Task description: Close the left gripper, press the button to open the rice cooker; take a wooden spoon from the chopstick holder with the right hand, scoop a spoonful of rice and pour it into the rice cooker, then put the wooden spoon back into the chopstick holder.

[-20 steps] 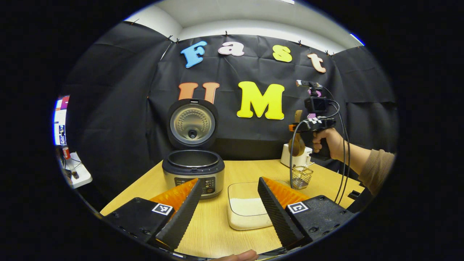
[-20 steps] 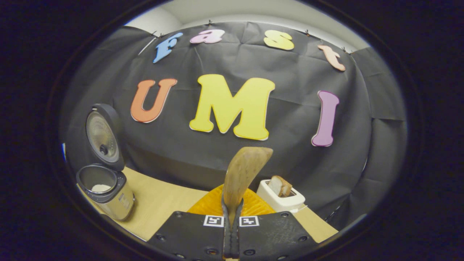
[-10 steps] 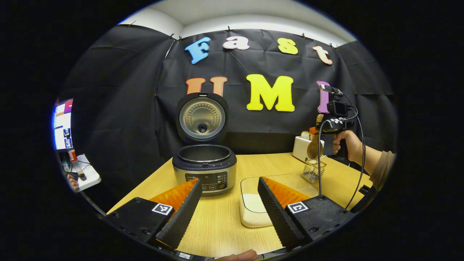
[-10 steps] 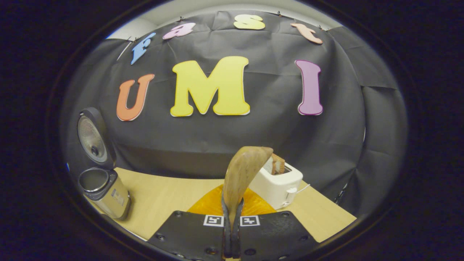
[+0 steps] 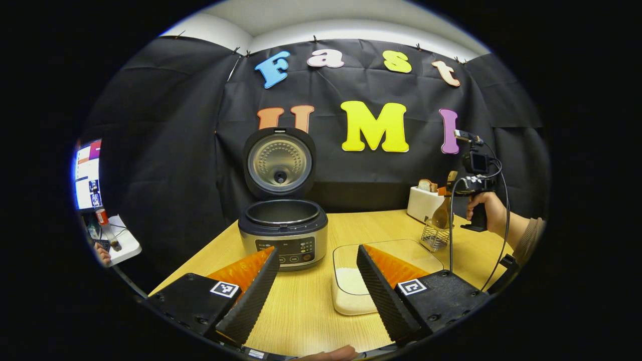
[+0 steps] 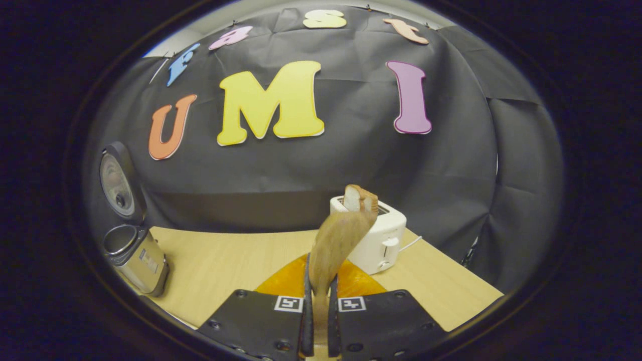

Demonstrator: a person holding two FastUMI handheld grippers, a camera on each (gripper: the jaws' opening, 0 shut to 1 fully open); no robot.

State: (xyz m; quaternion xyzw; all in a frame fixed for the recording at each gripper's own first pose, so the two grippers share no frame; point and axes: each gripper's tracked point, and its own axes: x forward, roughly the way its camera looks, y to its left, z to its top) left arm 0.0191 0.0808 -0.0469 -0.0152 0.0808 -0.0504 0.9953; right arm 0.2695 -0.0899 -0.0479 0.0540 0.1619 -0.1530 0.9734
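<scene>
Item: wooden spoon. Rigid, light, smooth wood; probably apt to pivot if gripped loosely. Best held low on the handle, as now: right gripper jaws narrow, clamped on it, bowl upward, over the chopstick holder on the counter. Left gripper jaws wide, empty. Rice cooker open.

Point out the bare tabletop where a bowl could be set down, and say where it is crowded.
Bare wood lies between the rice cooker and the toaster, behind the rice tray. More lies in front of the cooker, toward the left gripper. It is crowded at the right: the chopstick holder, toaster and right gripper with the wooden spoon.
</scene>
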